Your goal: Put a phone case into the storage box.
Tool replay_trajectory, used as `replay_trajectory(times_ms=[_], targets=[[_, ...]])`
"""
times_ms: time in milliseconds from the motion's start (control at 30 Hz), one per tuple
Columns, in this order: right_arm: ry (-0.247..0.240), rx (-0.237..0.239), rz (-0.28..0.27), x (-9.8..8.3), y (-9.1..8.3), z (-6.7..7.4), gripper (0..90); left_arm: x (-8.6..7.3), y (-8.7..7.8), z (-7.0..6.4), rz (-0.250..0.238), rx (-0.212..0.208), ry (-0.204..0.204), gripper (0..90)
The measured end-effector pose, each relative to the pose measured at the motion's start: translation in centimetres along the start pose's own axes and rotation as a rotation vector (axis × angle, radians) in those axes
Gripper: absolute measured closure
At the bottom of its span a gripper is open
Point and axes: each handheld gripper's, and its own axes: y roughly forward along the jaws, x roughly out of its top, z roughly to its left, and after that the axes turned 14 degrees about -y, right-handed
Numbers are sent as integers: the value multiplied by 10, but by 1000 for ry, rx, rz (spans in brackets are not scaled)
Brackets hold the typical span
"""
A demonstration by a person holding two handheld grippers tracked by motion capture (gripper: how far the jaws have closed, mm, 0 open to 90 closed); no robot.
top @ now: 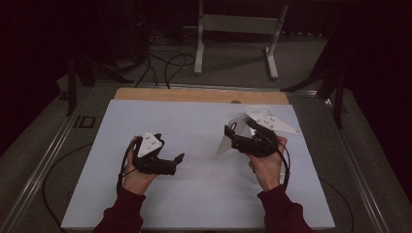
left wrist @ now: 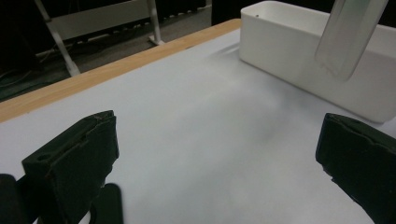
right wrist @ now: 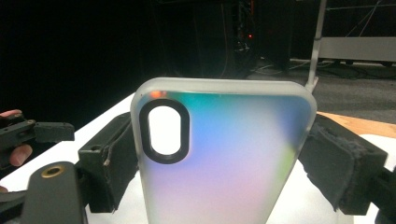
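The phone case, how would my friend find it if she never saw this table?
Look at the white table top, then at the right gripper on its right side. The phone case is clamped upright between that gripper's two black pads. It is frosted and see-through with a shimmer of rainbow colours and a black oval camera hole, unlike the plain white tub behind it.

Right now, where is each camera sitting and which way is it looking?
High view: sits above the person's side, looks forward and down on the white table; shows both forearms, the left claw and the right claw.
Left gripper view: rides the left claw, looks between its open jaws across the table at a white bin.
Right gripper view: rides the right claw, looks at the phone case it grips.
Shared: the phone case appears in both gripper views.
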Motion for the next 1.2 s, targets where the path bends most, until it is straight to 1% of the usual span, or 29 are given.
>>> replay_trajectory(times_ms=[200, 267, 333, 400, 533, 667, 700, 833, 867, 900, 933, 967, 1000, 1067, 1100, 1200], targets=[[4, -9, 5, -1, 0, -5, 170, -7, -5, 7, 4, 15, -2, 0], [3, -8, 4, -2, 0, -6, 169, -9, -7, 10, -1, 11, -6, 0], [13, -6, 10, -2, 1, -7, 170, -11, -10, 12, -6, 9, -6, 0], [9, -5, 11, -2, 1, -8, 169, -13, -13, 14, -10, 10, -1, 0], [17, -12, 10, -2, 1, -10, 170, -18, -19, 20, -26, 12, -12, 0], [15, -10, 8, -2, 1, -11, 170, -23, -22, 23, -25, 15, -10, 0], [17, -7, 7, -1, 1, -12, 170, -28, -25, 26, -28, 22, -14, 0], [5, -11, 8, 0, 1, -14, 170, -35, -32, 32, -34, 32, -23, 0], [8, -13, 8, 0, 0, -14, 170, -37, -33, 33, -40, 39, -27, 0], [11, -16, 7, 1, 0, -15, 170, -38, -35, 35, -52, 55, -25, 0], [10, -18, 5, 1, 0, -15, 170, -39, -37, 36, -61, 67, -32, 0], [5, -17, 8, 1, 0, -16, 170, -41, -39, 37, -68, 71, -37, 0], [10, -16, 7, 1, 0, -17, 170, -42, -41, 38, -75, 75, -43, 0], [0, -14, 12, 1, 0, -18, 170, -46, -43, 41, -75, 87, -41, 0], [0, -16, 15, 1, 1, -18, 170, -48, -44, 42, -73, 89, -49, 0], [-5, -23, 19, 1, 2, -21, 170, -53, -45, 45, -68, 102, -54, 0]])
